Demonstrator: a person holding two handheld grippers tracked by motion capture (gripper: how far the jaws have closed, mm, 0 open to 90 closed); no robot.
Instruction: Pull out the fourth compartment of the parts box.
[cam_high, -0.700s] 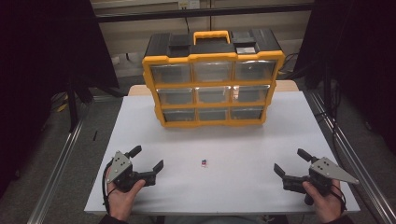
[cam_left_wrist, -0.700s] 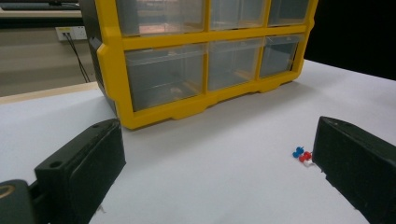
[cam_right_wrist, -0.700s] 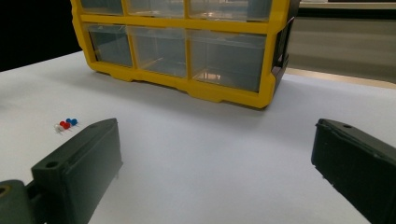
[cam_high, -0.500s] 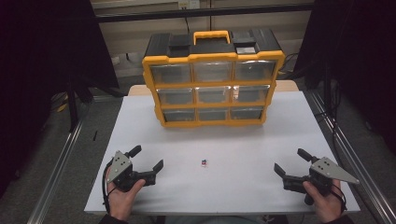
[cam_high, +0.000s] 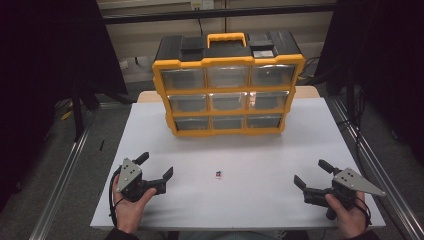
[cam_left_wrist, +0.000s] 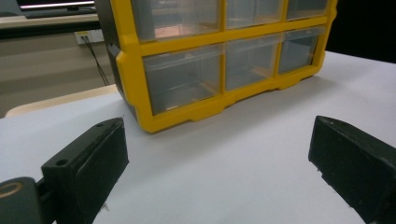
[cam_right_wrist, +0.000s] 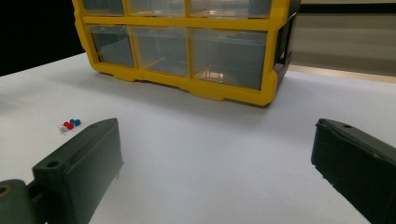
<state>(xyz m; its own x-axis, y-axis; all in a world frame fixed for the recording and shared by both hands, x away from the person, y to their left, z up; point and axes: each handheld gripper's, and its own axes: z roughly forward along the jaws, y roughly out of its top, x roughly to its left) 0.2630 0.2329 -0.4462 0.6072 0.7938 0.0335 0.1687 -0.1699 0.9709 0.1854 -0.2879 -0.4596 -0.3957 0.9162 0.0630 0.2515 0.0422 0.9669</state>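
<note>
Two grippers rest at the near edge of the desk (cam_high: 150, 130), left gripper (cam_high: 156, 170) and right gripper (cam_high: 311, 175) well apart, jaws spread wide and holding nothing, seemingly poised to start. Between them, farther in, the small pushpins (cam_high: 219, 174) lie loose on the desk. Beyond stands the yellow drawer organizer (cam_high: 227, 85), drawers closed, likely their destination.
</note>
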